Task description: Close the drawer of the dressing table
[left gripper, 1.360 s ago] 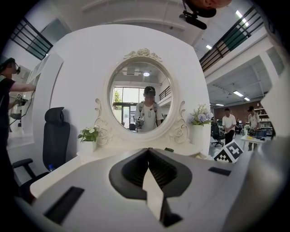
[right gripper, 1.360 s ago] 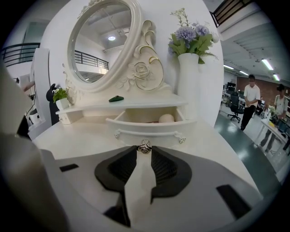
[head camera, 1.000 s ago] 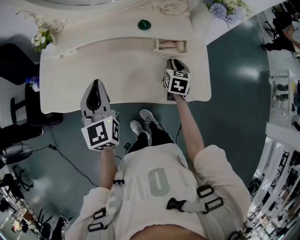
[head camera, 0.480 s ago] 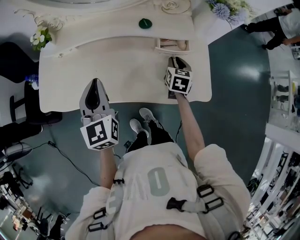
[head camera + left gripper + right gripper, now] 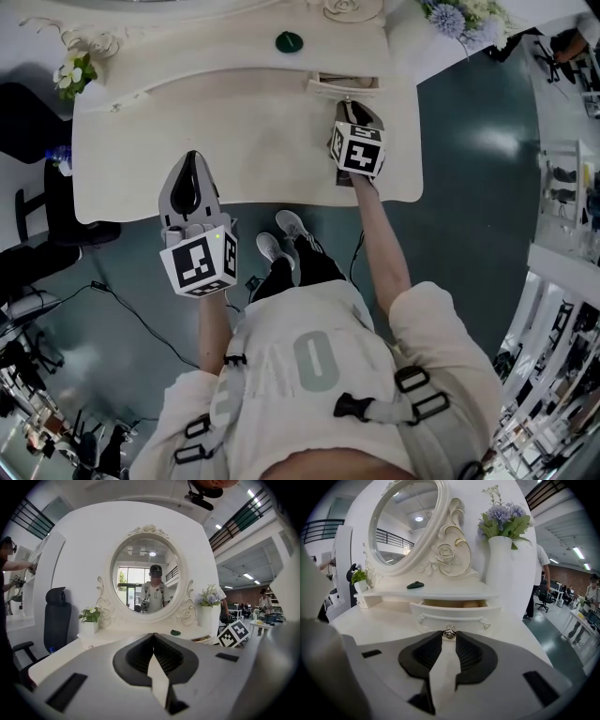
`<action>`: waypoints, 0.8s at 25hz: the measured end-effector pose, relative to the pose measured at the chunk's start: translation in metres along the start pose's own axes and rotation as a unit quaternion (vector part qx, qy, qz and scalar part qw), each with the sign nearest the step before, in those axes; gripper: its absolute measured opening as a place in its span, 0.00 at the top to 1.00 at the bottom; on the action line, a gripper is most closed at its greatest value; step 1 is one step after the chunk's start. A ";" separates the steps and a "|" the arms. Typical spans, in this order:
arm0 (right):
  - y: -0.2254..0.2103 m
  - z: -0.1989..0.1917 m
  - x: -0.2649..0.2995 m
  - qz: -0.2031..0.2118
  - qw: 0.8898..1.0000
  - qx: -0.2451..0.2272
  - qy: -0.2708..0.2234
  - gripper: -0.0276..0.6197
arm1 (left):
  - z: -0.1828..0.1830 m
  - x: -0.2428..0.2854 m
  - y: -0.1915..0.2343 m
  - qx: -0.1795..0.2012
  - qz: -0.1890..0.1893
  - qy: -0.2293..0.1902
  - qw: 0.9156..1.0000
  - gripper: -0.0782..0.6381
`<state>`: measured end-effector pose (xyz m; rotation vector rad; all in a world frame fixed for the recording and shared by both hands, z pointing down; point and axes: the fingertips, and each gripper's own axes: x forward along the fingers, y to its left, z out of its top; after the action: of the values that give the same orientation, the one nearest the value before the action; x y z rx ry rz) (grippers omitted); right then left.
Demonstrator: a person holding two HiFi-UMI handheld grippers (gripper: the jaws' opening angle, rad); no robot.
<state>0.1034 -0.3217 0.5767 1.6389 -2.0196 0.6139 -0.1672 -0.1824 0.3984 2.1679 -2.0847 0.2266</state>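
Jaws, right gripper point(image 5: 449, 637): closed on the small metal knob point(image 5: 449, 632) at the middle of the drawer front, tips pinching it from both sides. Grip looks centred; knob sits right at the tips, not deep in the pads.

Jaws, left gripper point(image 5: 153, 638): together, nothing between them. It hangs over the near edge of the dressing table point(image 5: 234, 141), left of centre and well apart from the drawer, pointing toward the mirror point(image 5: 145, 576). Not engaged.

Drawer point(image 5: 452, 617): partly out. It belongs to the low raised shelf point(image 5: 440, 594) at the right rear of the table top, below the vase point(image 5: 502, 569) of flowers. A strip of the inside shows above the front panel, with something pale tan in it; cannot identify it. In the head view the drawer point(image 5: 345, 85) lies just beyond the right gripper point(image 5: 350, 103), on the far side from the person.

Key relation: the drawer front runs left to right across the right gripper view, and the jaws meet it roughly square. The slide direction is therefore straight ahead along the jaws, toward the mirror side. The right hand is on it; the left is far off.

Judgement: task is mid-way, gap not yet shut. The coming move calls for a straight push along the jaw line, kept level with the table top. Risk: a sideways push could skew the drawer in its opening, or the knob could slip from the tips.
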 end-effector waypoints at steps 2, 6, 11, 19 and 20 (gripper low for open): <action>0.000 0.002 0.004 0.001 1.000 0.002 -0.001 0.81 | 0.001 0.000 0.003 0.005 0.004 0.001 1.000 0.87; 0.000 0.005 0.009 0.001 1.000 0.001 -0.002 0.81 | -0.002 0.001 0.009 0.002 0.015 0.004 1.000 0.86; -0.001 0.008 0.014 -0.001 1.000 0.000 -0.004 0.81 | -0.005 0.002 0.011 0.010 0.017 0.008 1.000 0.86; -0.002 0.017 0.025 0.004 1.000 -0.003 -0.007 0.81 | -0.005 0.008 0.010 0.015 0.022 0.008 1.000 0.86; -0.003 0.018 0.026 0.004 1.000 -0.004 -0.008 0.81 | -0.005 0.009 0.010 0.015 0.023 0.008 1.000 0.86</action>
<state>0.1004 -0.3529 0.5784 1.6369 -2.0386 0.5965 -0.1768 -0.1907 0.4049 2.1295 -2.1365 0.2799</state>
